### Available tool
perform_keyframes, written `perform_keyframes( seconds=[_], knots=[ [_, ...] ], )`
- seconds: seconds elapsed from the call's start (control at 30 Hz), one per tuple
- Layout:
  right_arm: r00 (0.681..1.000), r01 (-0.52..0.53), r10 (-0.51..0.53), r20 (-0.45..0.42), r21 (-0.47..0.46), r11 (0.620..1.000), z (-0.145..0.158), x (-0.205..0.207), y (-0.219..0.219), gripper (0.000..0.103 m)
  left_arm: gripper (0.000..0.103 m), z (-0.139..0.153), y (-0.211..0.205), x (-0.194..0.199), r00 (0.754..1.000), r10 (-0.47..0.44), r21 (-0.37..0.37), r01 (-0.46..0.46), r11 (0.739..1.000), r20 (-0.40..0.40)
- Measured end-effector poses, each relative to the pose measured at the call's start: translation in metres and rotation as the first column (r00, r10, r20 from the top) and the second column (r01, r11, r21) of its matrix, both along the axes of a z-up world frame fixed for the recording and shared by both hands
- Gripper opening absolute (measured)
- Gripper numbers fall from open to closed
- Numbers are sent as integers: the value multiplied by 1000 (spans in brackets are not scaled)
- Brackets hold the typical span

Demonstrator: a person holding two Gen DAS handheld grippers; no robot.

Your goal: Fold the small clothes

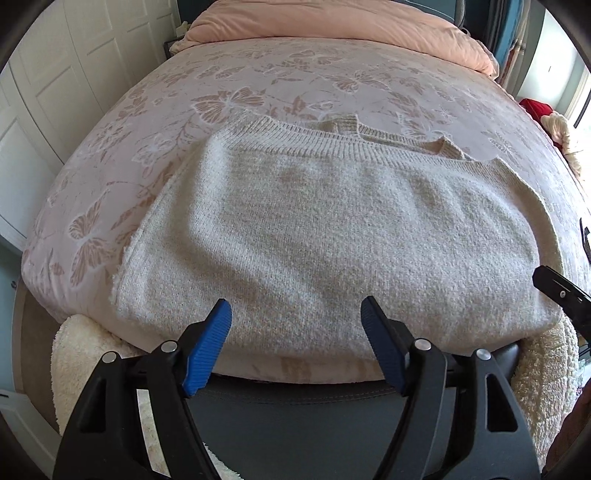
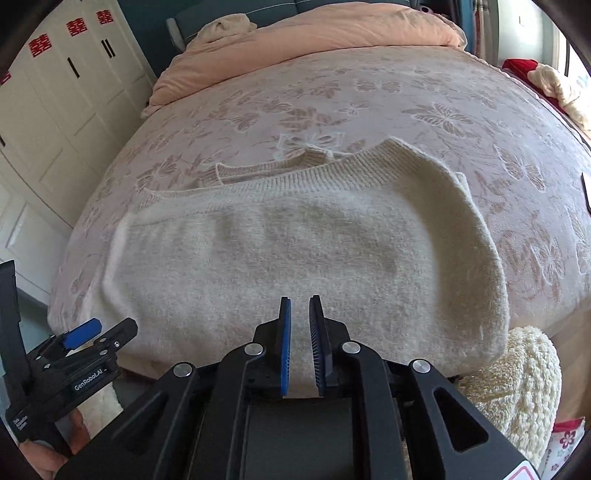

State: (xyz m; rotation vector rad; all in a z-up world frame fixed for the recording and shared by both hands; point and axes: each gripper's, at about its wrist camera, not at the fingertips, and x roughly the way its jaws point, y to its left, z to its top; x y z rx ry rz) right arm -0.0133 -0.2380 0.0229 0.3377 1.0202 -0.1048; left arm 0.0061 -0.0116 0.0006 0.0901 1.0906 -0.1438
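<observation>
My bed (image 1: 258, 85) carries everything here; its cover is pale pink with a woven butterfly and flower pattern; a cream knit sweater (image 1: 332, 229) lies flat on it near my edge, folded into a broad rectangle, its ribbed hem towards the headboard with a ribbed cuff (image 1: 347, 123) peeking out just beyond; a peach duvet (image 1: 332, 26) is bunched along the far end; a red and cream bundle (image 2: 543, 77) lies at the far right edge.
</observation>
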Motion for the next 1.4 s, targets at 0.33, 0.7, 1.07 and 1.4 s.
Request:
perform_keyframes(
  seconds=[0.33,0.7,1.07,1.4],
  knots=[
    [1000,19,-19,15,-4,1000,7,-13,16,13,73,5,-5,-7,1000,-22,15,22,1000,20],
    [998,58,-58,23,-28,998,5,-25,18,13,74,9,-5,-17,998,-45,11,45,999,44],
    [984,179,-171,57,-187,966,10,-2,-76,63,88,3,86,20,976,219,-123,-217,968,3],
    [981,159,-174,-89,-154,975,-38,72,-136,7,79,-31,132,40,925,368,-93,-376,922,-93]
  ],
)
